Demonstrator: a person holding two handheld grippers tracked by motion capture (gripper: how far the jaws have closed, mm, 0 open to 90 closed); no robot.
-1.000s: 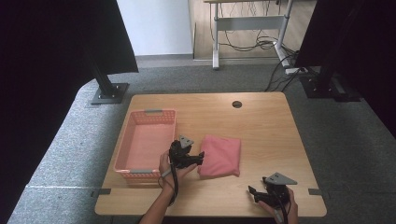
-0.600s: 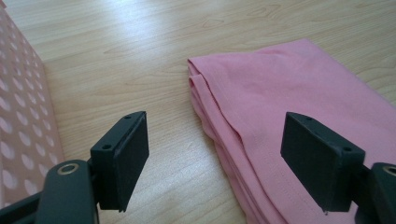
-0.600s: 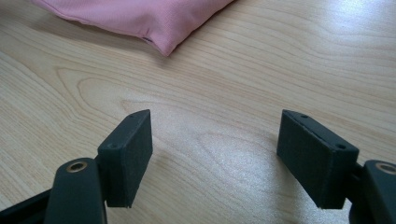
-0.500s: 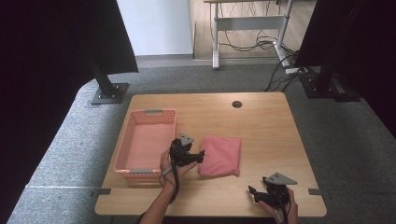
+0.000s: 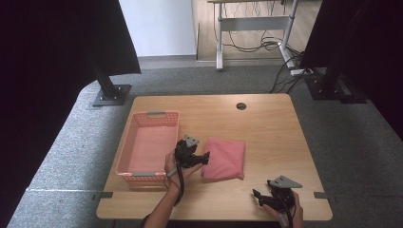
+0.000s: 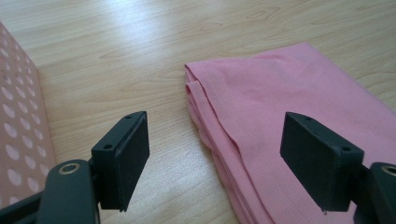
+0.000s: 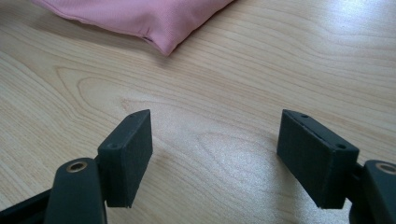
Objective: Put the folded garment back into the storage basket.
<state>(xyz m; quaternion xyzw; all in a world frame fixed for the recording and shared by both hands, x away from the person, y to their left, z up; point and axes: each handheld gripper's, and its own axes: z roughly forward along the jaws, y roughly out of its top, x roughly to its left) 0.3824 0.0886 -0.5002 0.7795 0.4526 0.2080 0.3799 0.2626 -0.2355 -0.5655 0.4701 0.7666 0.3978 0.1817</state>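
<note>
**Inspector:** Report the left claw (image 6: 215,154).

**Assistant:** Jaws wide apart, gripping nothing. The folded pink cloth (image 6: 299,116) lies flat on the bench (image 6: 140,42), and its near folded edge runs up between the two jaws. The right-hand jaw stands over the cloth; the left-hand jaw stands over bare wood. To the claw's far left is the dotted wall of the pink basket (image 6: 16,116).

**Inspector:** What has changed over the last second?

**Assistant:** Very little. In the high view the left claw (image 5: 205,157) sits at the cloth's (image 5: 225,158) basket-side edge, much where it sat a second ago, perhaps a shade closer in. The cloth has not shifted or lifted. The basket (image 5: 147,145) has not moved.

**Inspector:** And the right claw?

**Assistant:** The right claw (image 7: 215,156) is also wide open and empty, resting over bare bench, with only a corner of the cloth (image 7: 140,18) ahead of it and to its upper left. In the high view the right claw (image 5: 260,198) is parked at the near edge, well apart from the cloth, unchanged.

**Inspector:** Meaning for the work?

**Assistant:** In my judgement the left claw is set for the pinch but has not closed. The grasp is pending; the cloth looks bound for the basket beside it.
</note>
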